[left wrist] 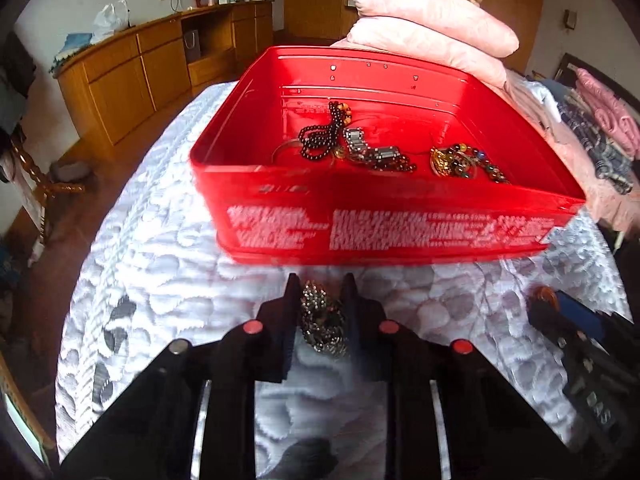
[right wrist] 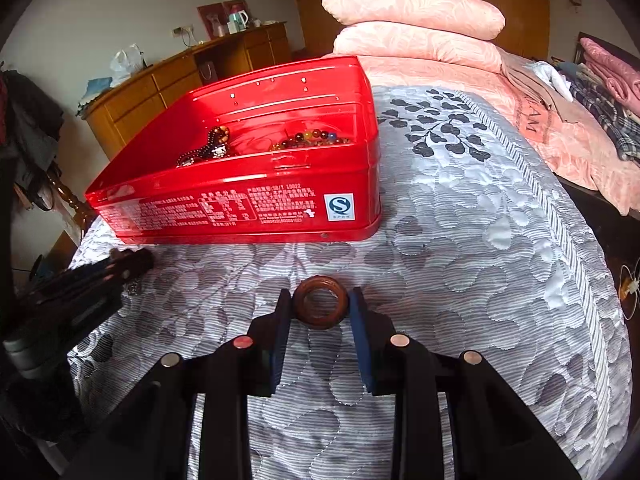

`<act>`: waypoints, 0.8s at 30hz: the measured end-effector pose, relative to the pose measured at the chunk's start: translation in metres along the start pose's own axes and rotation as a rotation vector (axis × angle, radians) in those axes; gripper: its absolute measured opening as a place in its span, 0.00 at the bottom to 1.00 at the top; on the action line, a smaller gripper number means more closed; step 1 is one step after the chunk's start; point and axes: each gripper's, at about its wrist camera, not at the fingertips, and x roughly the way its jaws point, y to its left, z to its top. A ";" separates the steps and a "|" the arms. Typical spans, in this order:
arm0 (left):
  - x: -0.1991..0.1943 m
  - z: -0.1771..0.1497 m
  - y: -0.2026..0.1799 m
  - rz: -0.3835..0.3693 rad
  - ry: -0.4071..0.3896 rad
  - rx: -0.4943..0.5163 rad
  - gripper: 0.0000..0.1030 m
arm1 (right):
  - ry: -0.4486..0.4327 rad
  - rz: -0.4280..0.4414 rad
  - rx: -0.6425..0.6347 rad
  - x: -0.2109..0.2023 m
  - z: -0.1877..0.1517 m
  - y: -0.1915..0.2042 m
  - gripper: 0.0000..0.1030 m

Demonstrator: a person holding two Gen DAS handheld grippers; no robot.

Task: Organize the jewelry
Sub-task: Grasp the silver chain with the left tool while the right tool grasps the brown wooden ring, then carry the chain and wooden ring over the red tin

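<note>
The red tin looks like glossy painted metal, smooth, with white print on its outer wall and reflections on its inner walls; inside it lie strings of shiny round beads, dark ones and amber and mixed-colour ones, plus a linked band with a metallic sheen. The bedspread carrying the tin is quilted cloth, faintly satiny and puckered along its stitching, and near its front edge lie a brown ring that looks like polished wood and a glittering bead chain. Both grippers' fingers are matt black plastic, and the cabinet is smooth varnished wood.
</note>
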 end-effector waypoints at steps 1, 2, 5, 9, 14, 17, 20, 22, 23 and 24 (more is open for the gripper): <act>-0.002 -0.002 0.003 -0.006 -0.002 -0.004 0.19 | 0.000 -0.003 -0.002 0.000 0.000 0.000 0.29; -0.004 -0.005 0.005 -0.009 -0.006 -0.008 0.19 | 0.000 -0.005 -0.004 0.000 0.000 0.001 0.29; -0.015 -0.016 0.015 -0.025 -0.014 -0.025 0.19 | 0.003 -0.007 -0.010 0.001 0.000 0.001 0.32; -0.021 -0.024 0.024 -0.033 -0.015 -0.044 0.19 | 0.009 -0.016 -0.042 0.002 -0.001 0.007 0.39; -0.020 -0.026 0.020 -0.022 -0.006 -0.026 0.24 | 0.016 -0.029 -0.056 0.002 -0.003 0.010 0.40; -0.019 -0.023 0.013 -0.030 -0.004 -0.006 0.32 | 0.021 -0.036 -0.070 0.000 -0.005 0.012 0.40; -0.019 -0.024 0.010 -0.023 -0.003 0.006 0.31 | 0.019 -0.034 -0.068 -0.001 -0.007 0.013 0.33; -0.019 -0.024 0.013 -0.027 -0.003 0.000 0.26 | 0.016 -0.048 -0.069 -0.002 -0.007 0.012 0.28; -0.019 -0.024 0.014 -0.032 -0.004 -0.009 0.24 | 0.015 -0.038 -0.065 -0.004 -0.008 0.010 0.28; -0.019 -0.024 0.016 -0.040 -0.005 -0.018 0.23 | 0.014 -0.031 -0.061 -0.004 -0.008 0.009 0.28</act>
